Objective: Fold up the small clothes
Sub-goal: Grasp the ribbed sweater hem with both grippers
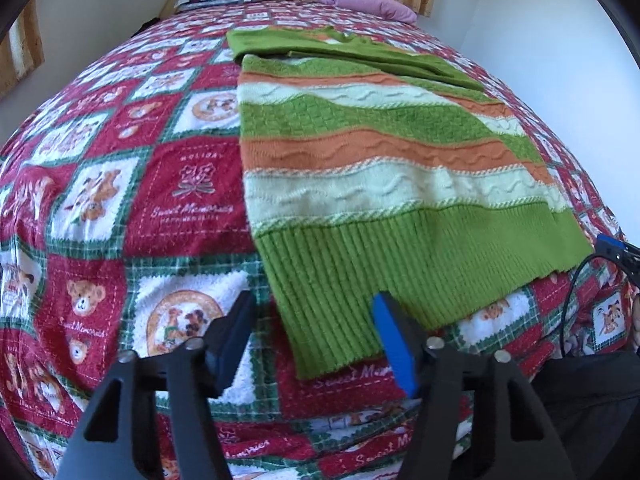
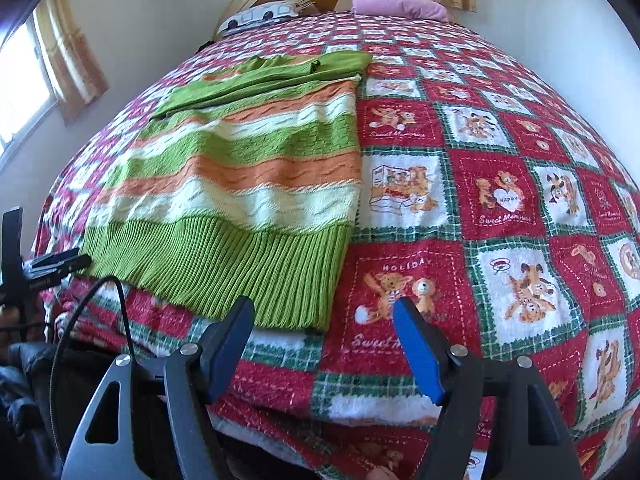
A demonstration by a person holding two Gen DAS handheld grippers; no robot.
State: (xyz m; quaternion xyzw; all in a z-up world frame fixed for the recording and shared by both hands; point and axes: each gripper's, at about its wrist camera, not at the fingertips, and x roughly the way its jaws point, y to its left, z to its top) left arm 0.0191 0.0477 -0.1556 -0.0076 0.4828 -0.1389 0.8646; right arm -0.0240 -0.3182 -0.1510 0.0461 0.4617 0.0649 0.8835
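Both grippers, left [image 1: 314, 340] and right [image 2: 324, 336], hover open-jawed at the sweater [image 1: 384, 184] hem; next, pinch both corners and fold up.

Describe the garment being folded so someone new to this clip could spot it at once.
Start at the bed's red-and-green teddy-bear quilt. Lying flat on it is a knitted sweater, sleeves already folded across its top. Green, orange and cream stripes with a ribbed green hem distinguish it from the pink pillow.
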